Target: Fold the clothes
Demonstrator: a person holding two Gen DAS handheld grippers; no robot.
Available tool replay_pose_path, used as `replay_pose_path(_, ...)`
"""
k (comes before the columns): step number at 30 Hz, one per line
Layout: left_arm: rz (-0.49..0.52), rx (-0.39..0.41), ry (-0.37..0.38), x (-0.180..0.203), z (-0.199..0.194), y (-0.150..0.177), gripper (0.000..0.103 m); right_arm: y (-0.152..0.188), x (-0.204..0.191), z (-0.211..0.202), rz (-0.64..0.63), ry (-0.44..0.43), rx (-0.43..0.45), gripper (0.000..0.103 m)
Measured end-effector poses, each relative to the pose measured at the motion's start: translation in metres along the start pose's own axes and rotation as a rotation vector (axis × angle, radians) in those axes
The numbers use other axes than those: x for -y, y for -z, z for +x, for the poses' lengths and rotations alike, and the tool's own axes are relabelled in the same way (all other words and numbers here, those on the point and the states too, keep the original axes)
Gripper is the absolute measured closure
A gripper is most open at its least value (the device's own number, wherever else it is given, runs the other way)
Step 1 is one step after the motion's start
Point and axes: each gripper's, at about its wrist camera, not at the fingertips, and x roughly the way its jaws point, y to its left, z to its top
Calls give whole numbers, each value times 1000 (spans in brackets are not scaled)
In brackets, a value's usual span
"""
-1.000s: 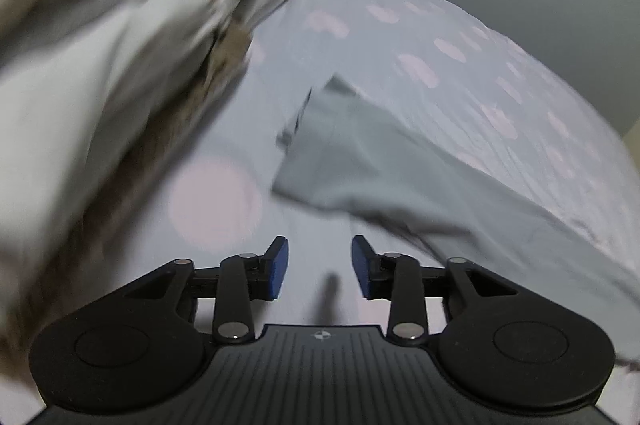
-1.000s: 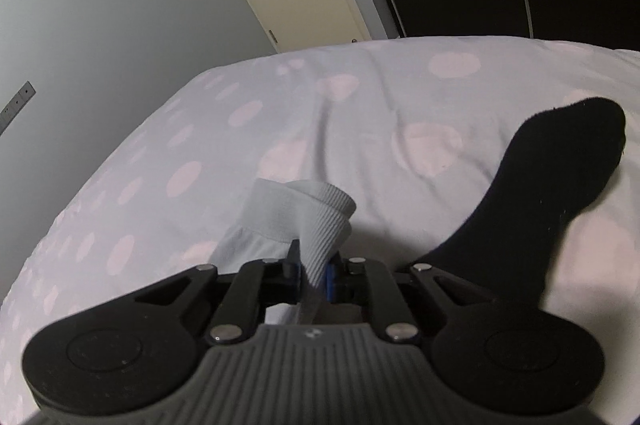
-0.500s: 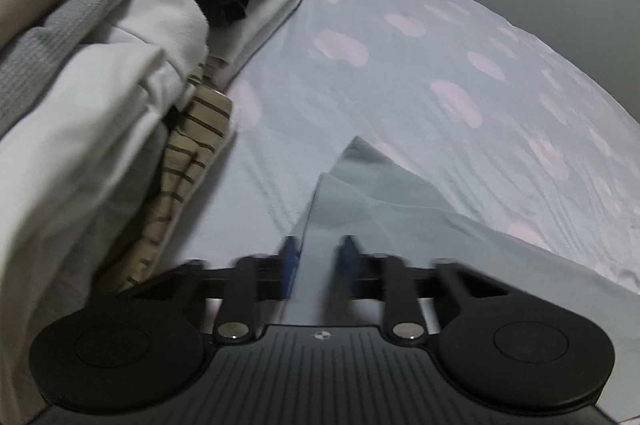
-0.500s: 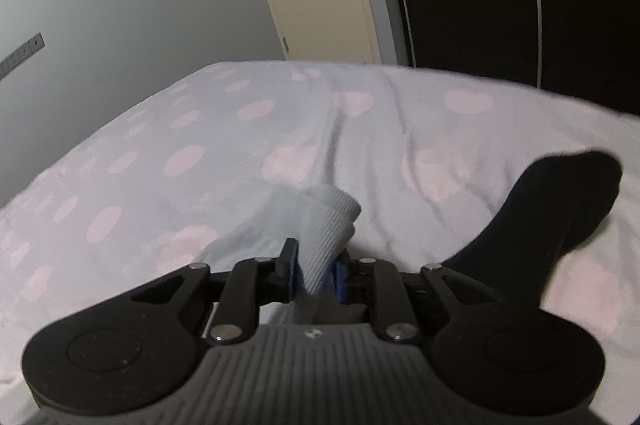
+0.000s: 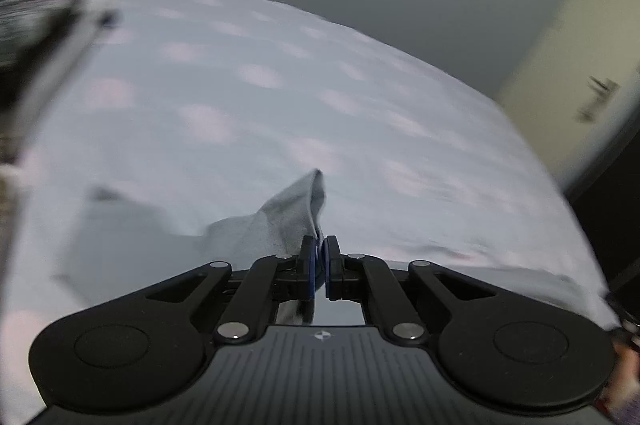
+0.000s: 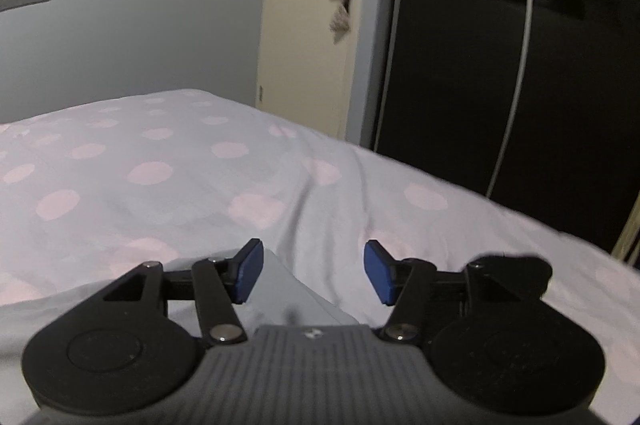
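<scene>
Left wrist view: my left gripper point(image 5: 320, 267) has clamped on the grey sock point(image 5: 288, 221), which half a second ago lay flat on the dotted bedspread point(image 5: 240, 113) ahead and now rises from the pads. My right gripper point(image 6: 310, 275) is opening; the sock's other end point(image 6: 286, 291), pinched before, lies free between its jaws. I judge the fold passes to my left side.
</scene>
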Motion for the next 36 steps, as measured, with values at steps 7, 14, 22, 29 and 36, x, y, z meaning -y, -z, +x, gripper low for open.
replay_pose_path(7, 156, -97, 54, 61, 59, 11, 97, 2, -24, -16, -149, -93, 86, 40)
replay_pose_path(14, 243, -116, -77, 53, 66, 28, 79, 8, -37, -14, -172, -200, 45, 40)
replay_pose_path(22, 167, 13, -352, -24, 10, 8, 59, 15, -52, -17, -128, -379, -124, 40)
replay_pose_path(29, 69, 5, -592, -108, 3, 10, 52, 22, -88, -63, -102, -586, -236, 40)
replay_pose_path(36, -100, -53, -580, -159, 14, 30, 55, 41, -139, -122, -139, -779, -301, 40)
